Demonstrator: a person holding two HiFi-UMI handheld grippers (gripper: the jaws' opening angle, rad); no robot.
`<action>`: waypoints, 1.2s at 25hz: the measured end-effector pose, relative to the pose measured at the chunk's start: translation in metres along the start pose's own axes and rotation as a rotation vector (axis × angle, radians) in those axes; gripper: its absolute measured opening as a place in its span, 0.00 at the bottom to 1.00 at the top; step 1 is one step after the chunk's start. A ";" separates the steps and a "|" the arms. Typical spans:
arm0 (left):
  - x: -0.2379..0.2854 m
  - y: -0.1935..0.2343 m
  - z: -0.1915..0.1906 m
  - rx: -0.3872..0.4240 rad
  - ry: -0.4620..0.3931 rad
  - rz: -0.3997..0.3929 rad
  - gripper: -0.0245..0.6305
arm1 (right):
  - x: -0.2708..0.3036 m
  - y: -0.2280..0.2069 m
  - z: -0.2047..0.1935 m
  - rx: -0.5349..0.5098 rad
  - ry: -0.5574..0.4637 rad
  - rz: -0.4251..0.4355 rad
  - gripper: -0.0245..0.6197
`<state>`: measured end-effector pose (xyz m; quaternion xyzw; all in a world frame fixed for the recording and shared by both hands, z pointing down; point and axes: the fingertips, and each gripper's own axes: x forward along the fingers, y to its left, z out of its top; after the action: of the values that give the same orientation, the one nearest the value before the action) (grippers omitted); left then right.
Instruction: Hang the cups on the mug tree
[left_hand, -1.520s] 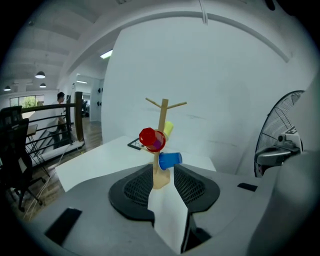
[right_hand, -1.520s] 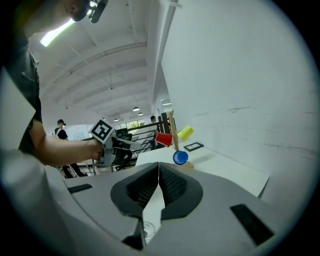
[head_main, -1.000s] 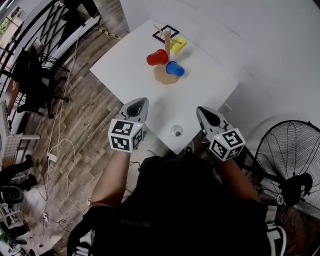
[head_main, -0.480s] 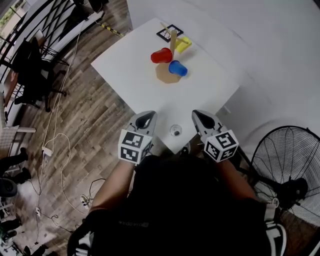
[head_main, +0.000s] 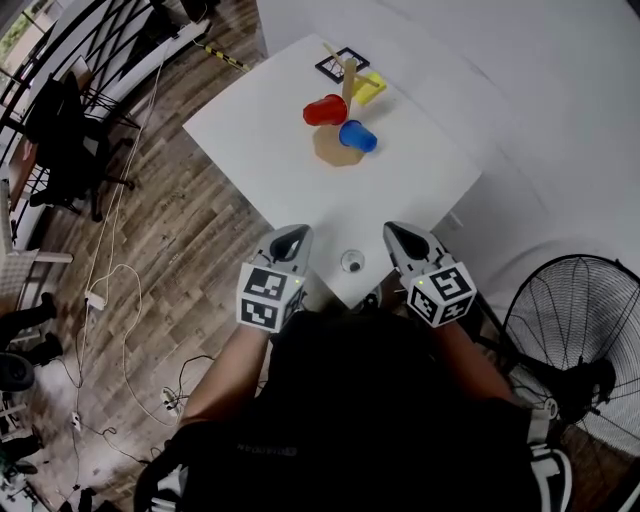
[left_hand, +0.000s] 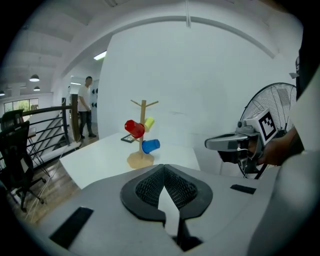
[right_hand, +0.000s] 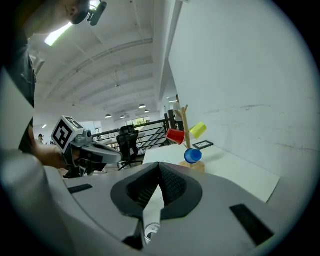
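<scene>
Three shiny round cups hang on the wooden mug tree near the table's far corner. Left gripper and right gripper are clenched, empty.

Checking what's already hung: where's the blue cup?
In the head view, the blue cup hangs low on the mug tree at the table's far end, just right of the red cup, above its base.
</scene>
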<state>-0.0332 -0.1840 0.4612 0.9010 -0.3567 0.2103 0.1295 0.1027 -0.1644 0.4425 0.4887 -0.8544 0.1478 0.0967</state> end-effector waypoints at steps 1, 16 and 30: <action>0.000 0.000 0.001 0.000 -0.003 0.001 0.06 | 0.000 0.000 0.000 -0.001 0.001 0.002 0.05; 0.003 -0.001 0.005 0.030 -0.001 0.006 0.06 | 0.001 -0.002 -0.003 0.006 0.019 0.018 0.05; 0.003 -0.001 0.008 0.042 -0.002 0.008 0.06 | 0.000 -0.001 -0.001 0.009 0.015 0.022 0.05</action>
<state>-0.0285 -0.1876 0.4554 0.9022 -0.3559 0.2175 0.1096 0.1035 -0.1647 0.4440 0.4786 -0.8582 0.1564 0.0995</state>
